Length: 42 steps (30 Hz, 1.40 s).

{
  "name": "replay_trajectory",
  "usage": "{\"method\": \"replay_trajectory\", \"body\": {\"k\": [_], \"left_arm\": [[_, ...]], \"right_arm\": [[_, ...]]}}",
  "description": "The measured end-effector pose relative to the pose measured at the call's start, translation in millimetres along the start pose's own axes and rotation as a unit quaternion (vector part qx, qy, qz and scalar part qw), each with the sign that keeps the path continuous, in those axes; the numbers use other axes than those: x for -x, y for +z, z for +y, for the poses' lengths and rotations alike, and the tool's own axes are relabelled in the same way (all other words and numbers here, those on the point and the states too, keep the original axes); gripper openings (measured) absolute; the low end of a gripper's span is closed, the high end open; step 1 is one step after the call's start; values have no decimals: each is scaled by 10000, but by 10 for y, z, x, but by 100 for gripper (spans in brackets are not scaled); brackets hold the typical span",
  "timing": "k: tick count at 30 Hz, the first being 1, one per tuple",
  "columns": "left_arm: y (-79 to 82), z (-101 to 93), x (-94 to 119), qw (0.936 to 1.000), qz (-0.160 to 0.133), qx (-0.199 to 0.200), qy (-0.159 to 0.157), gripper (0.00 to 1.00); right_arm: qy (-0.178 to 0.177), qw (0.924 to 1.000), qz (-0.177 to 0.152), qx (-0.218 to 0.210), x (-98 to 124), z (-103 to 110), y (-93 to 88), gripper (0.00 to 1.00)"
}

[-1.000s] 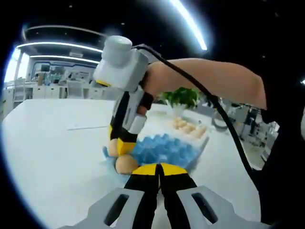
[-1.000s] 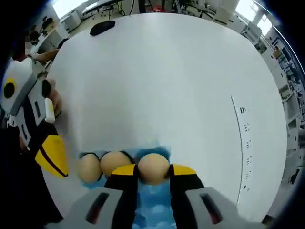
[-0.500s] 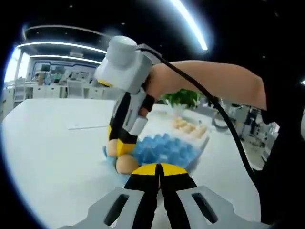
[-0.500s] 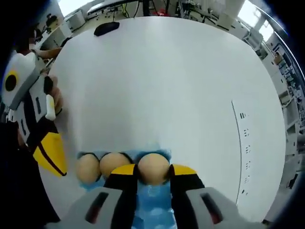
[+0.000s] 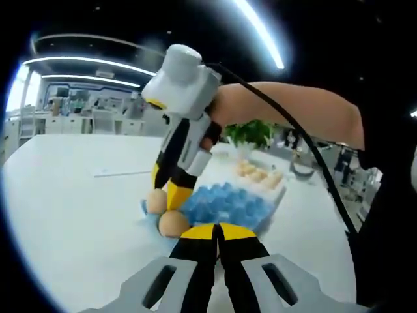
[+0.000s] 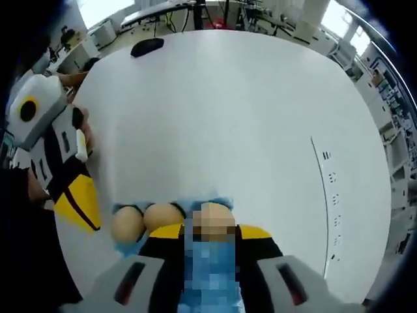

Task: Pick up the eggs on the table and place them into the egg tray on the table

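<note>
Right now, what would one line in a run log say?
right tool: open, above egg in blue tray | left tool: shut, empty | two more eggs alongside

Egg tray (image 5: 228,203) on table (image 5: 71,202); eggs (image 5: 167,224) in near-left corner cells, more eggs (image 5: 259,175) beyond tray; plant (image 5: 249,133) behind.

Both views are bright and evenly lit from overhead. In the left gripper view, long ceiling light strips (image 5: 260,32) glare white against a dark ceiling. The white tabletop (image 6: 228,117) reflects light almost to washout, with only faint soft shadows. Fisheye distortion bends straight lines near the edges, and the distant room looks soft.
</note>
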<state>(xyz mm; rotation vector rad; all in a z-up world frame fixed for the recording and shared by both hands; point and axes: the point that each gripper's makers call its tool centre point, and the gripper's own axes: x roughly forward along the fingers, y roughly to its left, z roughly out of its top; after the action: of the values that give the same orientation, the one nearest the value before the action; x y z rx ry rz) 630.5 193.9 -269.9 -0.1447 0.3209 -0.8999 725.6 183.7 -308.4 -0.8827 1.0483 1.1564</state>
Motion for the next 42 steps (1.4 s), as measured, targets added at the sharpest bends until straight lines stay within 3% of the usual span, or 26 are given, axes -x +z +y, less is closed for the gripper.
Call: {"method": "replay_trajectory", "body": {"k": [7, 13, 26, 42], "left_arm": [[0, 7, 4, 10000, 8, -4, 11, 0], [5, 14, 4, 10000, 14, -4, 25, 0], [-12, -16, -13, 9998, 87, -145, 47, 0], [52, 71, 31, 9998, -169, -16, 42, 0]], "right_arm": [[-51, 9999, -149, -64, 164, 50, -87, 33], [-130, 9997, -145, -127, 310, 10, -271, 33], [-289, 9989, -33, -368, 534, -31, -956, 33], [-400, 9981, 157, -443, 728, 116, -1628, 33]]}}
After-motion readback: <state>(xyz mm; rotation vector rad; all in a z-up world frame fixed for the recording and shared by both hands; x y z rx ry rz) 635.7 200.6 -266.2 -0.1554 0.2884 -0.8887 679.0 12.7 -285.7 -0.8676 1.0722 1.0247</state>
